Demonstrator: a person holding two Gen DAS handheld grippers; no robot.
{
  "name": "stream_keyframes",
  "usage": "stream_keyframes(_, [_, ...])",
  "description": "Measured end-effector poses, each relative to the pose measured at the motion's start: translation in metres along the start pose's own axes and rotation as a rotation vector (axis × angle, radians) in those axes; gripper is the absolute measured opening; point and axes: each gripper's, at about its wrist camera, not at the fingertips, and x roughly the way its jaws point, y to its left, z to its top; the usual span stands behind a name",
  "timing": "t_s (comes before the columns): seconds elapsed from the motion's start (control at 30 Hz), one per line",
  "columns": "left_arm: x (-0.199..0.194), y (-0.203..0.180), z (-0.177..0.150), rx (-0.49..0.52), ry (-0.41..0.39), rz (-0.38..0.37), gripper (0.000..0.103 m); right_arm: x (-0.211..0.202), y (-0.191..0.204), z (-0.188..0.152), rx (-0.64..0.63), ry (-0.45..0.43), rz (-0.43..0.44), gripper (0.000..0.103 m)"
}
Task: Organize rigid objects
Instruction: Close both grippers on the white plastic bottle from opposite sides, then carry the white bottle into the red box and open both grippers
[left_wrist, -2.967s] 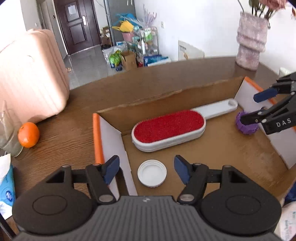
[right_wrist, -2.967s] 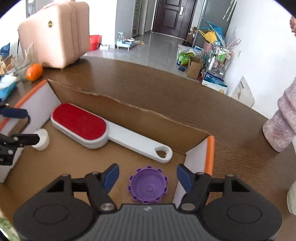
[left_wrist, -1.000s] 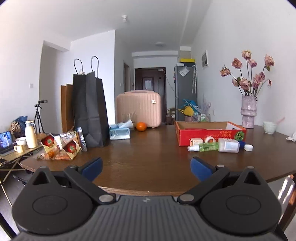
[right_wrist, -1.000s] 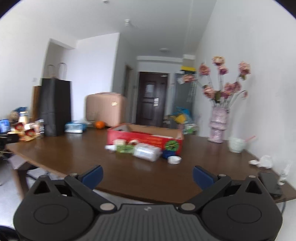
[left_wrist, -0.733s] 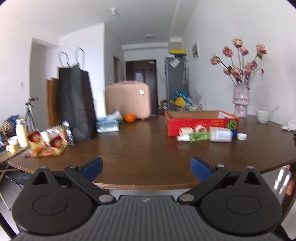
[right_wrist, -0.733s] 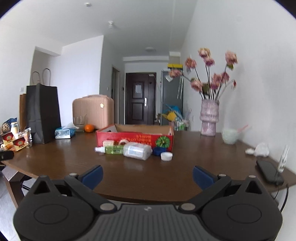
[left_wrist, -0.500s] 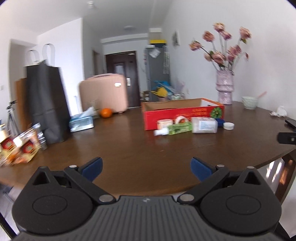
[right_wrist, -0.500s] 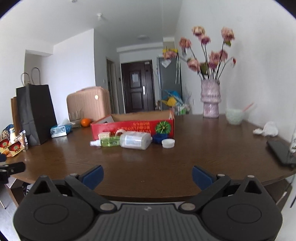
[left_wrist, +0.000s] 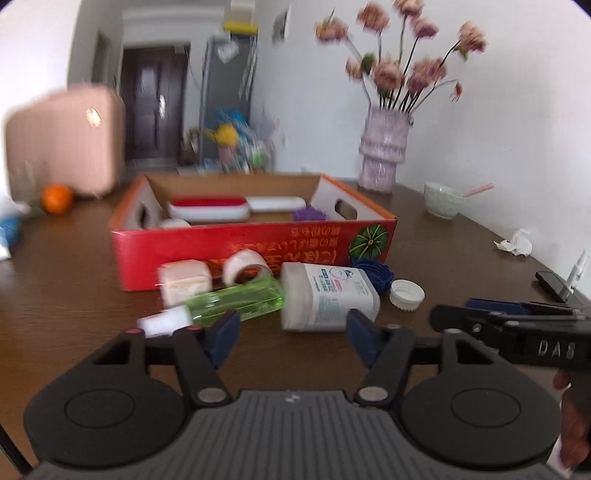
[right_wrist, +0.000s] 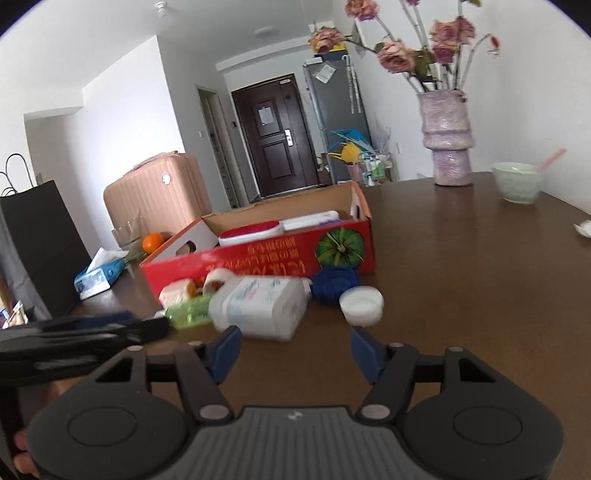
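Both tools closing on nothing: we steer the left tool (left_wrist: 290, 341) squarely over the white bottle (left_wrist: 327, 301), the right tool (right_wrist: 295, 354) toward the white cap (right_wrist: 361, 305).

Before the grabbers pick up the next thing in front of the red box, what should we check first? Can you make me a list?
1. Left gripper empty: ok, jaws closing on nothing.
2. Right gripper empty: ok, also closing on nothing.
3. Green bottle and white bottle not yet gripped: ok, both lying on the table.
4. Red box has room: ok, the brush leaves space.
5. White cap free: ok, beside the blue cap.
6. Which item is aimed at: cannot tell.
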Motion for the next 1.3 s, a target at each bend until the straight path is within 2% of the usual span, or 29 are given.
stream_keyframes(0.1, [0.03, 0.011, 0.013, -0.064, 0.028, -0.045, 0.053, 0.031, -0.001, 0.013, 0.005, 0.006, 0.021, 0.058])
stream_keyframes(0.17, [0.044, 0.018, 0.018, -0.115, 0.06, -0.102, 0.045, 0.049, -0.005, 0.02, 0.046, 0.028, 0.061, 0.048])
stream_keyframes(0.2, [0.051, 0.019, 0.019, -0.128, 0.083, -0.123, 0.038, 0.058, -0.007, 0.023, 0.068, 0.04, 0.084, 0.047])
stream_keyframes(0.33, [0.057, 0.022, 0.017, -0.159, 0.099, -0.148, 0.035, 0.082, -0.015, 0.024, 0.141, 0.095, 0.139, 0.028])
stream_keyframes(0.4, [0.055, 0.025, 0.018, -0.181, 0.104, -0.152, 0.032, 0.085, -0.02, 0.022, 0.197, 0.101, 0.164, 0.027])
stream_keyframes(0.47, [0.052, 0.026, 0.018, -0.209, 0.122, -0.152, 0.031, 0.084, -0.019, 0.022, 0.2, 0.111, 0.166, 0.023])
stream_keyframes(0.57, [0.033, 0.019, 0.013, -0.201, 0.153, -0.161, 0.031, 0.071, -0.011, 0.023, 0.165, 0.153, 0.152, 0.023])
stream_keyframes(0.7, [-0.012, 0.009, -0.012, -0.199, 0.185, -0.18, 0.031, 0.031, 0.001, 0.009, 0.124, 0.186, 0.154, 0.023])
stream_keyframes(0.93, [-0.089, 0.003, -0.054, -0.224, 0.199, -0.161, 0.03, -0.035, 0.026, -0.03, 0.11, 0.22, 0.214, 0.023])
stream_keyframes(1.03, [-0.102, 0.003, -0.062, -0.244, 0.184, -0.152, 0.03, -0.045, 0.033, -0.037, 0.111, 0.215, 0.219, 0.023])
stream_keyframes(1.17, [-0.105, 0.011, -0.066, -0.27, 0.164, -0.099, 0.032, -0.047, 0.035, -0.04, 0.127, 0.219, 0.223, 0.025])
stream_keyframes(1.3, [-0.105, 0.019, -0.066, -0.3, 0.161, -0.104, 0.032, -0.058, 0.035, -0.036, 0.12, 0.18, 0.225, 0.025])
